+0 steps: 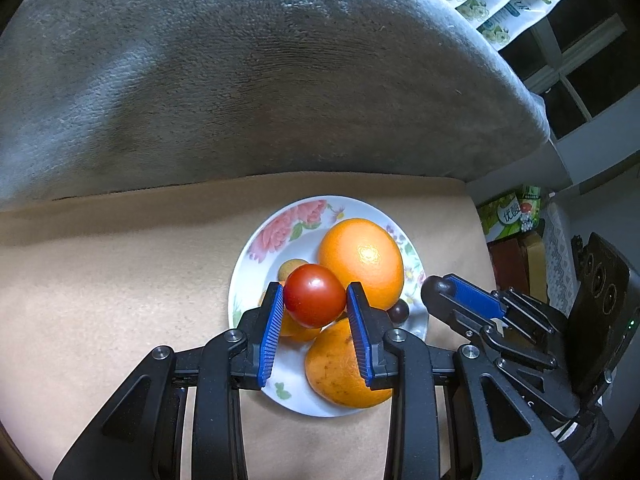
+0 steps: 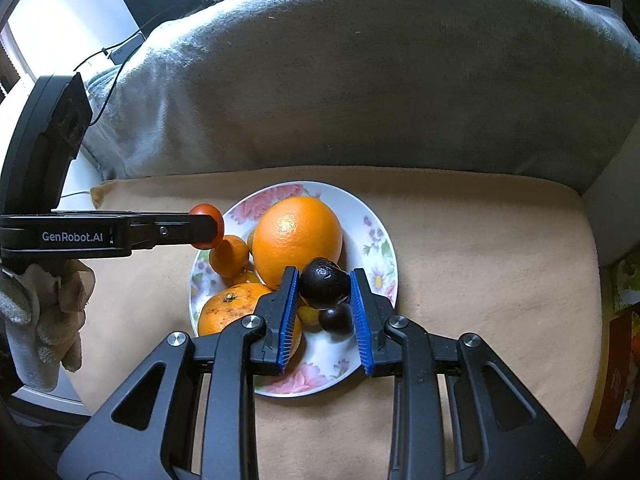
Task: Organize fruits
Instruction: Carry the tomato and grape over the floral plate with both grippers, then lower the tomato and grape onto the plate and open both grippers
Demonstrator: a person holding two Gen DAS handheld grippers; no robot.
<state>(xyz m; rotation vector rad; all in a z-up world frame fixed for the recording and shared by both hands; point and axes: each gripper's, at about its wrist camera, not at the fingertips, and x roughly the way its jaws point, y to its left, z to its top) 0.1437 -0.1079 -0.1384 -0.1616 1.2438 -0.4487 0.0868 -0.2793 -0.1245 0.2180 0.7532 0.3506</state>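
Note:
A floral white plate (image 1: 256, 240) (image 2: 376, 216) sits on a tan cushion and holds a large orange (image 1: 360, 262) (image 2: 298, 236), a spotted orange (image 1: 340, 368) (image 2: 232, 312), a small tangerine (image 2: 229, 256), a tan longan (image 1: 292, 268) and a small dark fruit (image 1: 399, 311) (image 2: 336, 319). My left gripper (image 1: 315, 300) (image 2: 208, 227) is shut on a red tomato (image 1: 315, 295) (image 2: 206, 212) above the plate's left part. My right gripper (image 2: 325, 284) (image 1: 440, 286) is shut on a dark wrinkled fruit (image 2: 324, 282) above the plate's right part.
A grey plush backrest (image 1: 260, 80) (image 2: 360, 80) rises behind the tan cushion (image 1: 100, 280) (image 2: 500, 280). Flower-printed packets (image 1: 492, 0) hang at the upper right. Boxes (image 1: 508, 216) stand off the cushion's right edge. Cables (image 2: 116, 56) lie behind at the left.

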